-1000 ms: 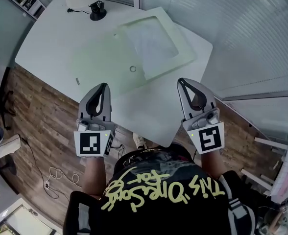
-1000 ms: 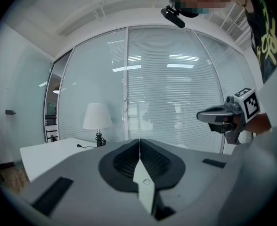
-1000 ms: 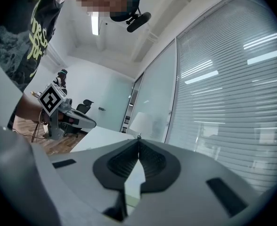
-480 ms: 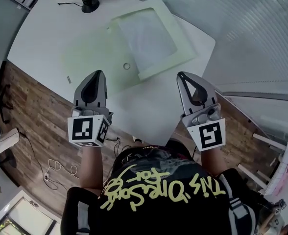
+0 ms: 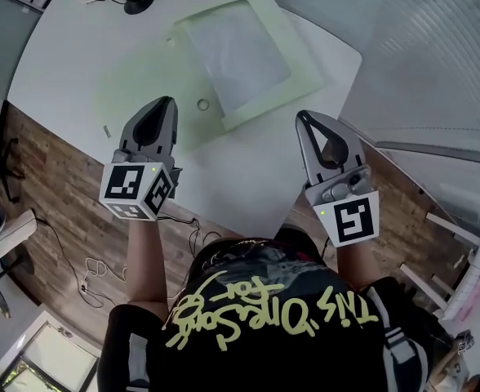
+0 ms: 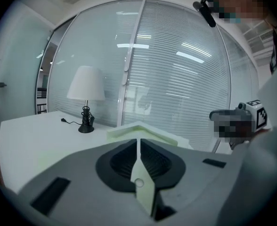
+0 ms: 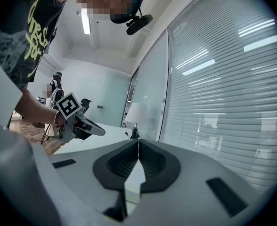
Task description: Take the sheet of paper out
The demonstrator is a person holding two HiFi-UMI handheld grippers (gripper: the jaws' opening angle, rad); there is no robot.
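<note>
Where the paper lies: sheet of paper (image 5: 238, 49) flat inside pale green folder (image 5: 266, 102), toward the far right corner of the counter (image 5: 68, 64).
Left gripper (image 5: 168, 104): jaws closed together, empty, over the near edge.
Right gripper (image 5: 304, 118): jaws pressed together, empty, by the right edge.
Risk: pinching folder along with paper would drag both; the thin sheet may crease.
Writing: shirt (image 5: 264, 309) script, seemingly "This One's For"; rest unclear.

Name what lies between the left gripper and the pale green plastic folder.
Head view: only a small round ring on the white table, between the left gripper and the pale green plastic folder.
</note>
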